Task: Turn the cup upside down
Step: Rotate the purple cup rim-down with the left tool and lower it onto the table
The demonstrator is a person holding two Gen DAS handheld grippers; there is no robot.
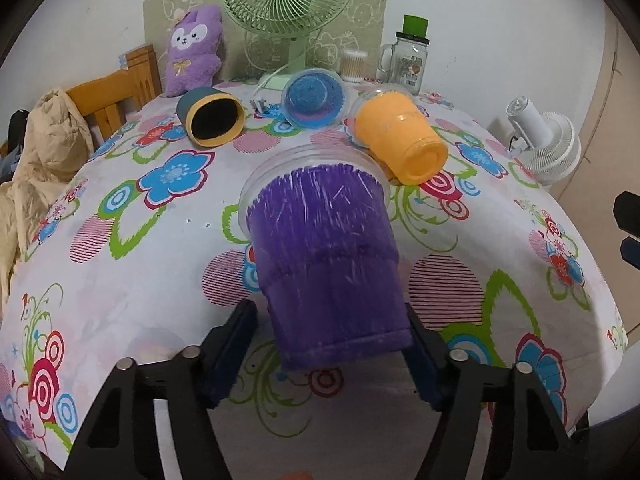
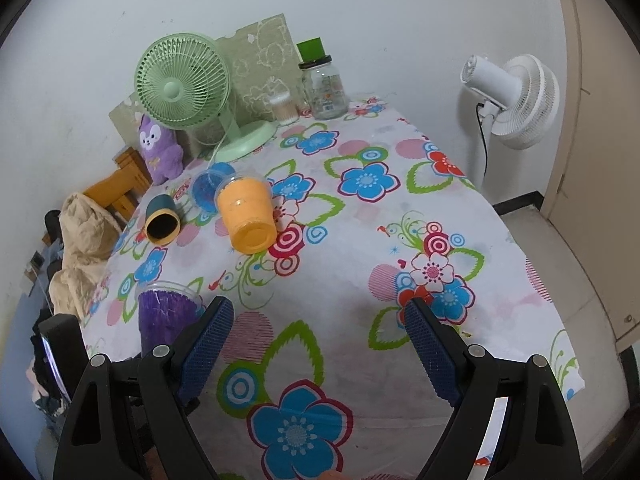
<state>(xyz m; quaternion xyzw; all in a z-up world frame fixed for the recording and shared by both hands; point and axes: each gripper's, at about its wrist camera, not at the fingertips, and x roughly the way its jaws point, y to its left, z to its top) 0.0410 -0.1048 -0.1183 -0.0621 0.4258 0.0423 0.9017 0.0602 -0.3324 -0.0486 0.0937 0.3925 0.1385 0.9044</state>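
A purple cup (image 1: 324, 256) with a clear rim stands mouth-down on the flowered tablecloth (image 1: 132, 264), base toward the camera. My left gripper (image 1: 328, 344) is open; its fingers stand on either side of the cup's base, the left one with a gap. The cup also shows in the right wrist view (image 2: 166, 312). An orange cup (image 1: 400, 136) lies on its side, as do a blue cup (image 1: 314, 96) and a dark cup with a yellow rim (image 1: 212, 118). My right gripper (image 2: 320, 344) is open and empty above the table.
A green table fan (image 1: 286, 4), a purple plush toy (image 1: 194, 48), a glass jar with a green lid (image 1: 408, 56) and a cotton-swab tub (image 1: 353, 65) stand at the back. A white floor fan (image 2: 516, 100) stands to the right, a wooden chair (image 1: 116, 96) with cloth to the left.
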